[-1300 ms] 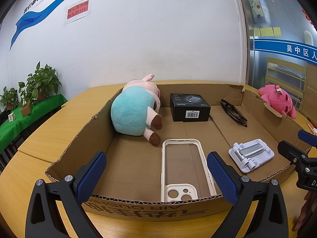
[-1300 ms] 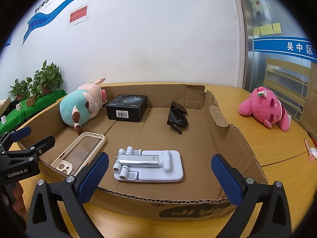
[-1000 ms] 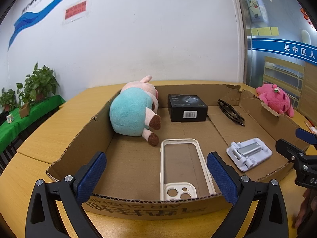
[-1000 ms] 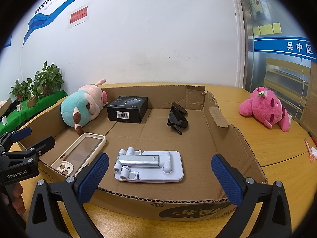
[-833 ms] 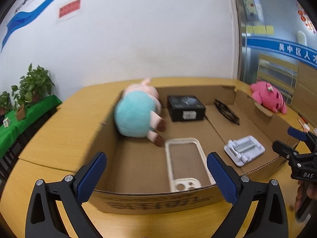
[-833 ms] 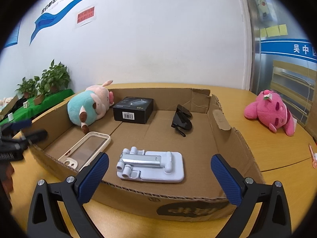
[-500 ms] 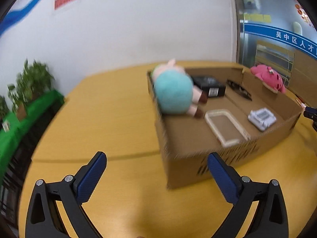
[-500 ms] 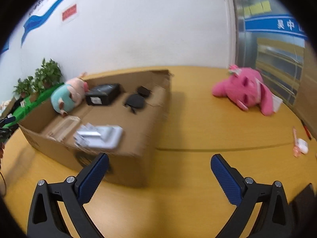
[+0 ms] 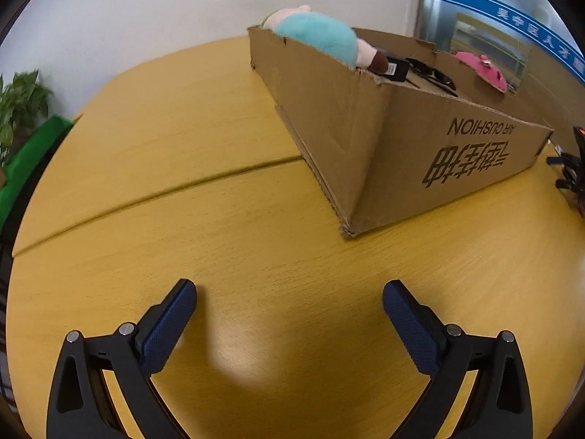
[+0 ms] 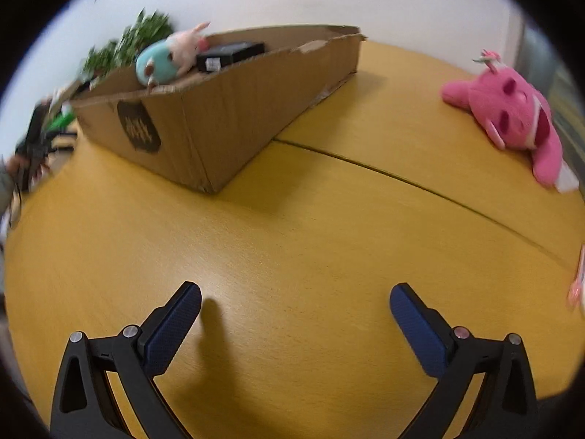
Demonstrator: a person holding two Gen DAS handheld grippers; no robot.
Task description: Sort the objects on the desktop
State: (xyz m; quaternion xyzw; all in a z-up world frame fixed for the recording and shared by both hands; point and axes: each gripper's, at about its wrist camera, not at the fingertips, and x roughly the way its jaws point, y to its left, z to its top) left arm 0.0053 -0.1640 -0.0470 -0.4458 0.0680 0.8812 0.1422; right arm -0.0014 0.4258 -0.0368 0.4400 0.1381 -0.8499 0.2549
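We note the left gripper [image 9: 289,294] at the bottom of its frame, blue pads [image 9: 166,327] spread wide, grasping nothing, bare yellow table [image 9: 182,117] between them. The cardboard box [image 9: 365,117] sits in the upper right, a teal plush [image 9: 318,38] and sunglasses [image 9: 433,75] showing over its rim.

Right gripper [image 10: 295,298] likewise splayed and empty above the table. In its view the box [image 10: 226,109] lies upper left; a pink plush [image 10: 512,109] lies on the table at right, well apart from the box.
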